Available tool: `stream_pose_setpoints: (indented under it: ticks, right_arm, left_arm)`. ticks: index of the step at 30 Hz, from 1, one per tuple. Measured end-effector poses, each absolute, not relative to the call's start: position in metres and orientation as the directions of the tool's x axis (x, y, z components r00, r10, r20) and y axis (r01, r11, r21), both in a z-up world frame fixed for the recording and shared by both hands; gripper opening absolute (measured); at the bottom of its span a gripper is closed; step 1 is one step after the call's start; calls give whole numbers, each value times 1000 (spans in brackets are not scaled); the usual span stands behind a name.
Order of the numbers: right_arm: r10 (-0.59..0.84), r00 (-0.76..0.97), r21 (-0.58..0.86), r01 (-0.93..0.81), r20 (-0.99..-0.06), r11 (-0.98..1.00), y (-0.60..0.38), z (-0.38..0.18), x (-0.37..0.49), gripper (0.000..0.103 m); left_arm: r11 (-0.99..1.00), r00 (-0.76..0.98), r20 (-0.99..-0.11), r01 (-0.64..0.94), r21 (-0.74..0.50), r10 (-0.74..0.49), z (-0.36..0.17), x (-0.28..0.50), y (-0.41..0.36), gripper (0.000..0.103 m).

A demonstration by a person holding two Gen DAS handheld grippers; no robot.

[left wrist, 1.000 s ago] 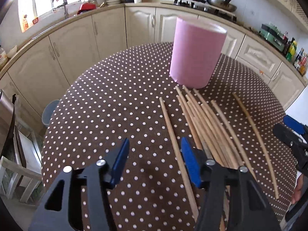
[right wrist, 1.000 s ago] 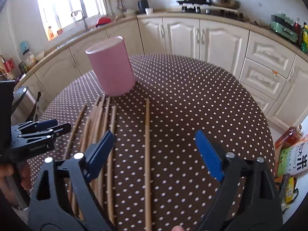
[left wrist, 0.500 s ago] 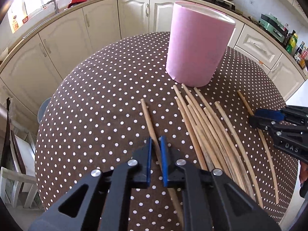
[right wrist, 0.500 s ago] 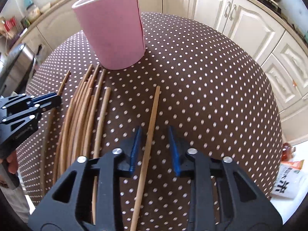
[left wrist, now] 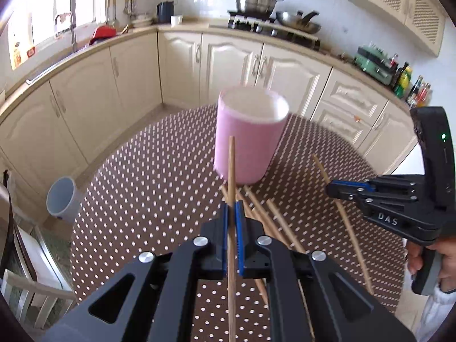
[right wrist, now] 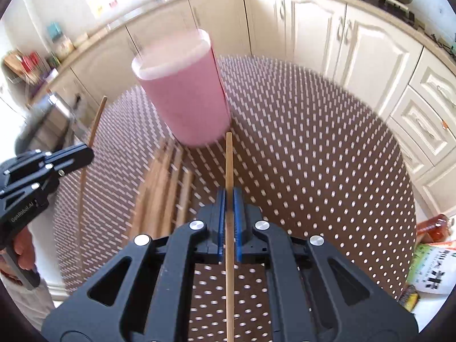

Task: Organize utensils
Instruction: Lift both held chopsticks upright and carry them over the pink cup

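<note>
1. A round desk [left wrist: 148, 188] covered in a brown cloth with white dots is shown in a kitchen with cream cabinets [left wrist: 228, 65].
2. The left gripper [left wrist: 233, 211] is closed on one wooden chopstick [left wrist: 231, 171]; its blue pads are pressed against the stick from both sides. The stick runs toward 12 o'clock in the left wrist view, its tip in front of the pink cup [left wrist: 248, 136].
3. The right gripper [right wrist: 228, 199] is likewise clamped on a second chopstick [right wrist: 229, 165], which points toward 12 o'clock in the right wrist view and ends just below the pink cup's base.
4. The pink cup stands upright on the desk, at 12 o'clock from both grippers.
5. A loose pile of chopsticks [right wrist: 168, 182] lies flat on the desk, at 10 o'clock from the right gripper, just in front of the cup.
6. A hand [left wrist: 436, 259] is seen holding the right gripper's handle at 3 o'clock in the left wrist view.
7. The right wrist view is blurred.
</note>
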State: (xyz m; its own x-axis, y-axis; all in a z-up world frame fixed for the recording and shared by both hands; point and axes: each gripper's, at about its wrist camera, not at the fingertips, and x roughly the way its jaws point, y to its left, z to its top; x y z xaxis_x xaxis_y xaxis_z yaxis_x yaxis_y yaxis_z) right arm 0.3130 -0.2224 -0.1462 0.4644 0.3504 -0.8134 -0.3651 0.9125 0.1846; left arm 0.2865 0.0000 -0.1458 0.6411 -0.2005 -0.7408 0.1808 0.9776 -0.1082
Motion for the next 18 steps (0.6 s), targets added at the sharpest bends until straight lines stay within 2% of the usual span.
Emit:
stream_pose_setpoints:
  ticks: [9, 18]
  right_arm:
    - [456, 643, 216, -419, -616, 882, -233, -58, 286, 6]
    - [427, 814, 154, -400, -393, 904, -216, 22, 279, 6]
  left_arm:
    - [957, 759, -584, 247, -150, -287, -62, 264, -4, 6]
    - [967, 904, -349, 207, -149, -247, 11, 265, -15, 6]
